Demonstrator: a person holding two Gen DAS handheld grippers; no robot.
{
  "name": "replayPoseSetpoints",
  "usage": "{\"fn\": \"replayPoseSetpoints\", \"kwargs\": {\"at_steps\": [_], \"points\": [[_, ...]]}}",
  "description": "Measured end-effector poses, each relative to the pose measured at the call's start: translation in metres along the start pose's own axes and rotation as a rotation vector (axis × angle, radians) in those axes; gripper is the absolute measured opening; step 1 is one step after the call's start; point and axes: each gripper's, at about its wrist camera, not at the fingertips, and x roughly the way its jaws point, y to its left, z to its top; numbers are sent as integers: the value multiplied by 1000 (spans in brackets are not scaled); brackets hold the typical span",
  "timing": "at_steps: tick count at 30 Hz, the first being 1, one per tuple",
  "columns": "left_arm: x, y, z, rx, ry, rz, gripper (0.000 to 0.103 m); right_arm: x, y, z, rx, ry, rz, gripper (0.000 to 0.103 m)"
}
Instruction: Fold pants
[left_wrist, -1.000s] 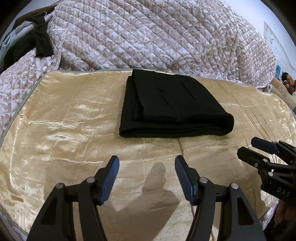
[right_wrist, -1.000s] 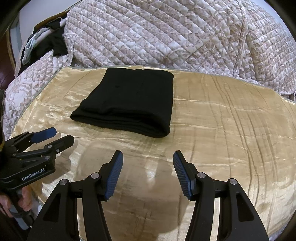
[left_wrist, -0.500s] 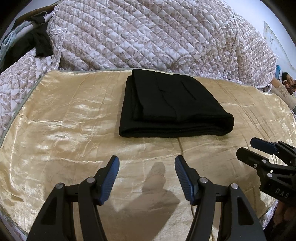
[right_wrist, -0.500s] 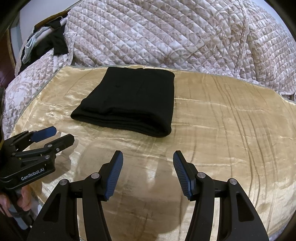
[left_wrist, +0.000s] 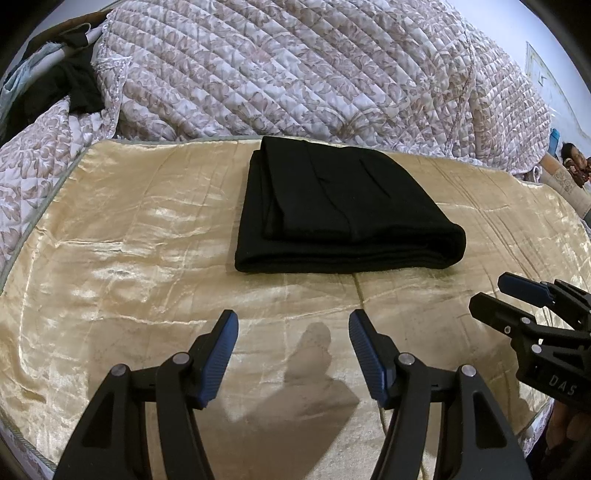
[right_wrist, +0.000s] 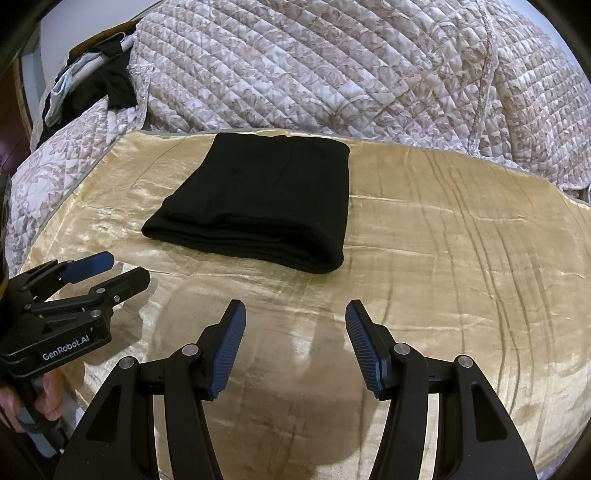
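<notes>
The black pants (left_wrist: 343, 210) lie folded into a compact rectangle on the gold satin sheet (left_wrist: 122, 236); they also show in the right wrist view (right_wrist: 258, 206). My left gripper (left_wrist: 293, 325) is open and empty, hovering over the sheet in front of the pants. My right gripper (right_wrist: 295, 314) is open and empty, also short of the pants. Each gripper shows in the other's view: the right one at the right edge (left_wrist: 495, 291), the left one at the left edge (right_wrist: 122, 266).
A quilted floral bedspread (left_wrist: 314, 74) is bunched up behind the sheet. Dark and light clothes (right_wrist: 92, 85) are piled at the back left. The sheet's front edge (left_wrist: 22, 435) runs just below the grippers.
</notes>
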Motion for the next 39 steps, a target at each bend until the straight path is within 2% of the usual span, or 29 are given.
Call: {"fn": "replayPoseSetpoints", "kwargs": {"at_steps": [39], "points": [[0, -3, -2, 3, -5, 1, 65, 1, 0, -1, 0, -1, 1, 57]]}}
